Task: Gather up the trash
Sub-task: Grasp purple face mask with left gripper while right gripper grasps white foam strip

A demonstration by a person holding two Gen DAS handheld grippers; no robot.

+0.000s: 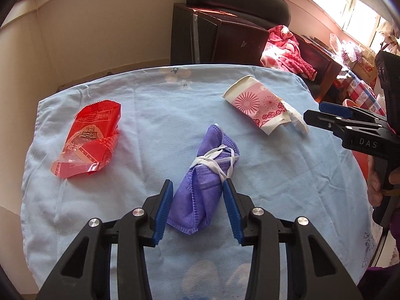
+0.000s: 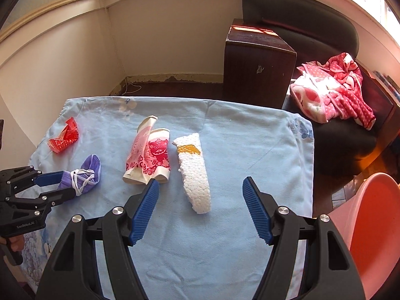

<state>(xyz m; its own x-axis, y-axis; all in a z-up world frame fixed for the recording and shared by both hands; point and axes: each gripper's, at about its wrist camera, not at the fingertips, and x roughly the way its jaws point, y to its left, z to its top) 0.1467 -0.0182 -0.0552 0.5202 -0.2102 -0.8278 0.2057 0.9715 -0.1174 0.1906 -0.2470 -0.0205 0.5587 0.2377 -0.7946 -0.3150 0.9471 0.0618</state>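
Observation:
A rolled purple face mask [image 1: 203, 175] tied with its white straps lies mid-table. My left gripper [image 1: 197, 187] is open, its jaws on either side of the mask's near half; it also shows in the right wrist view [image 2: 60, 183] around the mask [image 2: 87, 172]. A red plastic wrapper [image 1: 90, 140] lies far left. A crushed pink paper cup [image 2: 148, 155] and a white foam piece [image 2: 195, 172] lie side by side. My right gripper [image 2: 200, 187] is open and empty, with the foam piece's near end between its jaws.
A light blue cloth [image 2: 225, 237] covers the table. A dark wooden box [image 2: 257, 62] and a dark chair with a pink blanket [image 2: 332, 90] stand behind. An orange plastic chair [image 2: 375, 225] is at the right.

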